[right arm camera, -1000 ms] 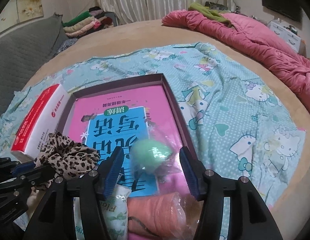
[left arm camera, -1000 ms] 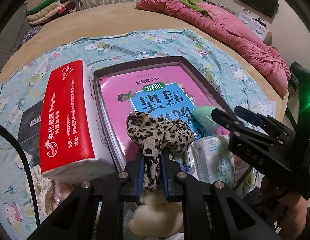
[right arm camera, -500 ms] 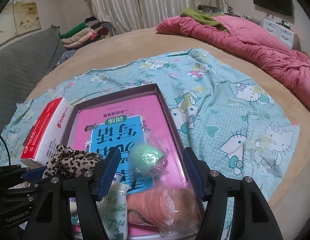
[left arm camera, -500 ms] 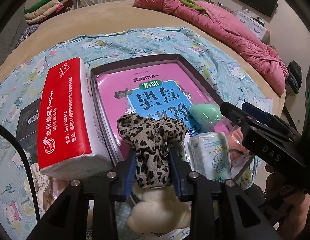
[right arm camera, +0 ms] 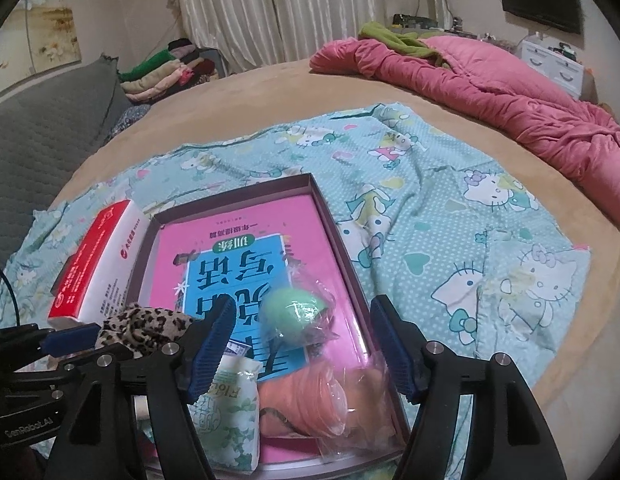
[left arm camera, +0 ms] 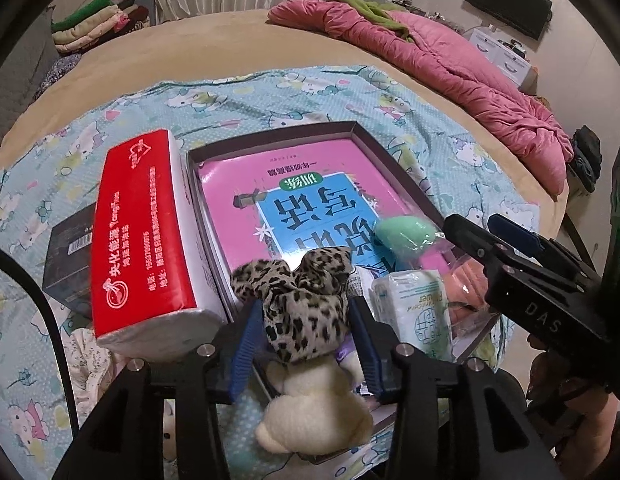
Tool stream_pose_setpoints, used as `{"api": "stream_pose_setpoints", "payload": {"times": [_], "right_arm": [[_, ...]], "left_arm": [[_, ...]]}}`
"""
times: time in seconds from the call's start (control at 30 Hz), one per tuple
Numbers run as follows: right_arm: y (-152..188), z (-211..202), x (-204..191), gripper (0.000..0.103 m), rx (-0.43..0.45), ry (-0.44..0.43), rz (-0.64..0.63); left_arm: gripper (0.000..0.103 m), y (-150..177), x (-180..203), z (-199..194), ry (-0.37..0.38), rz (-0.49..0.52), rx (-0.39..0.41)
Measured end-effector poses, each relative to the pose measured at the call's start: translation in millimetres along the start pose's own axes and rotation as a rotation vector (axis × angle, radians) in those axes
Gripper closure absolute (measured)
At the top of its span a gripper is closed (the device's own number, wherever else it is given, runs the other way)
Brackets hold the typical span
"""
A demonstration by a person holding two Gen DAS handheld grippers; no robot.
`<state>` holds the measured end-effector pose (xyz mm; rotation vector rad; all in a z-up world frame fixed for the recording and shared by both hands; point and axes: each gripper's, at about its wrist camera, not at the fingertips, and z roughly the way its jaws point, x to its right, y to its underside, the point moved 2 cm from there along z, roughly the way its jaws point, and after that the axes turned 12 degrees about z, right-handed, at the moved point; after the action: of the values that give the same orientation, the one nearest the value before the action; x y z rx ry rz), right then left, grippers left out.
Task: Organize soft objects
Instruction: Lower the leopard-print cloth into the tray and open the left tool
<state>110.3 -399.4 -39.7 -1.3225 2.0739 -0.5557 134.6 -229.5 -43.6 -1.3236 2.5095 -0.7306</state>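
Leopard-print scrunchie (left arm camera: 306, 300) sits between the opening jaws of the left gripper (left arm camera: 306, 350), pads apart from it, at the box's (left arm camera: 390, 160) near edge. Right gripper (right arm camera: 302, 344) is widening above the bagged green ball (right arm camera: 294, 312).

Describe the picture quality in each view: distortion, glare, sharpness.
Left wrist view: fisheye bends the bed edge into an arc, corners go black, the tissue pack reads sharp; right wrist view: same curving, glare glints on the clear bag, the curtains look soft and slightly washed out, indoor light is dim and warm.
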Motion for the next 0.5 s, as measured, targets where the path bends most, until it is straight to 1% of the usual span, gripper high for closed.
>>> {"api": "stream_pose_setpoints", "payload": {"times": [0.1,0.27,0.37,0.5], "right_arm": [[0.3,-5.0,0.1,0.031,0.008,0.003,0.003],[-1.2,-11.2,-0.1,0.030,0.015,0.009,0.005],[-0.8,-15.3,-1.2,0.029,0.020,0.013,0.002],[0.6,-21.3,-4.8,0.029,0.027,0.019,-0.010]], "left_arm": [[0.057,-0.7,0.4,-5.4,0.001,0.002,0.010],[0.049,-1.0,1.3,-16.0,-0.010,0.010,0.028],[0.047,-0.7,1.7,-21.9,-0.017,0.015,0.038],[0.047,1.2,1.8,-32.1,-0.056,0.028,0.046]]}}
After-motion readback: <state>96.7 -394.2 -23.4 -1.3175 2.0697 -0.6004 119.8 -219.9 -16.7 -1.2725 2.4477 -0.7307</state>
